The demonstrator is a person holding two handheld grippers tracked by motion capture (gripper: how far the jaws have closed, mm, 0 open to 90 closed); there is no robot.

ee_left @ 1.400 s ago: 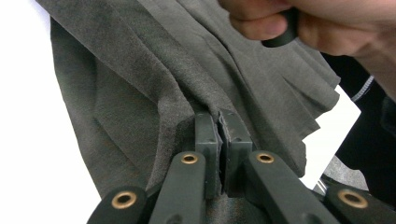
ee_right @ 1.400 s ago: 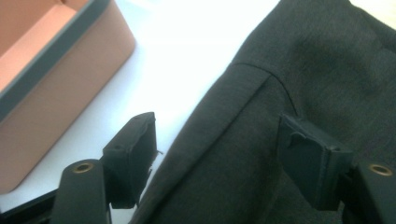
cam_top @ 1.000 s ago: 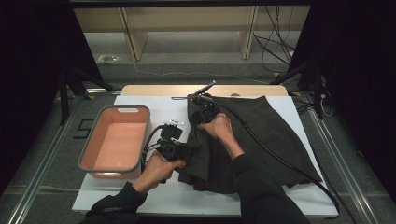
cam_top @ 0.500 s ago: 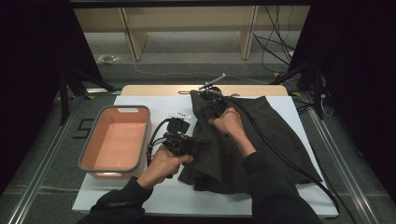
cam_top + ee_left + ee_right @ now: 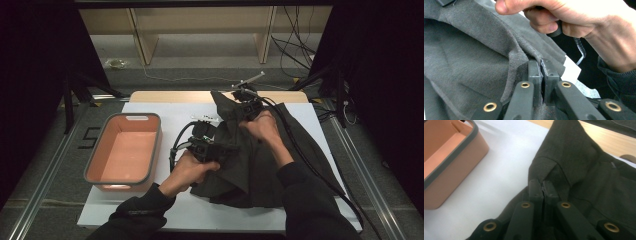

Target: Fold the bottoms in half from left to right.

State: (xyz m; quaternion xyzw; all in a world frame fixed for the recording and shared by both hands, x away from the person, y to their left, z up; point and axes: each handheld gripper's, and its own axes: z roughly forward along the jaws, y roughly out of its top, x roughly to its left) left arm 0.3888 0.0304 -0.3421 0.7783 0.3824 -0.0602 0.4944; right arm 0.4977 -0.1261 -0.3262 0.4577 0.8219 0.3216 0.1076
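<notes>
Dark grey garment [image 5: 270, 160] lies bunched on the white worktop [image 5: 165, 115], to the right of the salmon tub [image 5: 125, 150], its right half spread flat toward the worktop's right edge and its upper left corner lifted off the surface. A bare strip of worktop separates the garment's left edge from the tub's right wall, and more bare white runs along the worktop's near edge below the folds. The left gripper [image 5: 210, 148], nearer the tub, has its fingers [image 5: 534, 72] pressed together on a ridge of the cloth, fabric pinched between them. The right gripper [image 5: 245, 105], farther from the tub at the raised corner, has its fingers [image 5: 535, 190] likewise clamped on a folded hem, with no gap between them.
</notes>
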